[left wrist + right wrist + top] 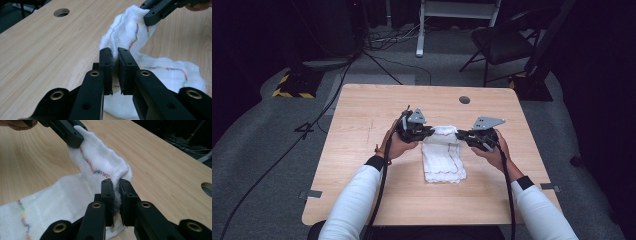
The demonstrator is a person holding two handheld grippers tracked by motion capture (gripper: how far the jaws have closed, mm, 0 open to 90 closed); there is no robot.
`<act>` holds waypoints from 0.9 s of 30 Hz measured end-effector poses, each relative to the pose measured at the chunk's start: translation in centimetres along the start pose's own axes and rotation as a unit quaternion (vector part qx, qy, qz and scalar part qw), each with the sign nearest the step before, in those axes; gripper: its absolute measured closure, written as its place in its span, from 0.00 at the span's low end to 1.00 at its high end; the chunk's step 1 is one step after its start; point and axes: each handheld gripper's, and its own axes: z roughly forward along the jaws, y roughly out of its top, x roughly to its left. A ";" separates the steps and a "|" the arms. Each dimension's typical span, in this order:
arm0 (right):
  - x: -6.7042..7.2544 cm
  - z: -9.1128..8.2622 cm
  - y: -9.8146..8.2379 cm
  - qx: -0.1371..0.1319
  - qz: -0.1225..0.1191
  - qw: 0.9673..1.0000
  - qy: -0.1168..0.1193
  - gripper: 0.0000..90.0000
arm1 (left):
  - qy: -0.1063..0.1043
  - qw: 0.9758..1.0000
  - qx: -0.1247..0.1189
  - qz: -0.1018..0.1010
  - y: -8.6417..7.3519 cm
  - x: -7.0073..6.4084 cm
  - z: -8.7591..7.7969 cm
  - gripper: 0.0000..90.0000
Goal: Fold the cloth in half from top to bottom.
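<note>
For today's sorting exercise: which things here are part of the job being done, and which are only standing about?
Part of the job:
- white cloth, far edge lifted
- left gripper, jaws shut on the cloth
- right gripper, jaws shut on the cloth
- table under it

Standing about:
- chair
- floor cables
- white stand

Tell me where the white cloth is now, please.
In the high view, the white cloth lies mid-table, its far edge lifted between the left gripper and right gripper, below the round hole.
</note>
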 end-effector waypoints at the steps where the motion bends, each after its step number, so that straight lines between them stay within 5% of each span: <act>1: 0.1 -0.1 -0.1 -0.001 0.000 1.000 0.003 0.92 | -0.003 1.000 0.001 0.005 -0.2 -0.4 0.0 0.92; 16: 2.6 -1.2 -1.9 0.019 -0.027 0.998 0.046 0.92 | -0.042 0.999 0.023 0.022 -2.6 -3.5 -0.5 0.92; 27: 4.2 -2.0 -3.5 0.041 -0.040 0.996 0.074 0.91 | -0.068 0.995 0.050 0.048 -3.8 -6.1 -0.4 0.91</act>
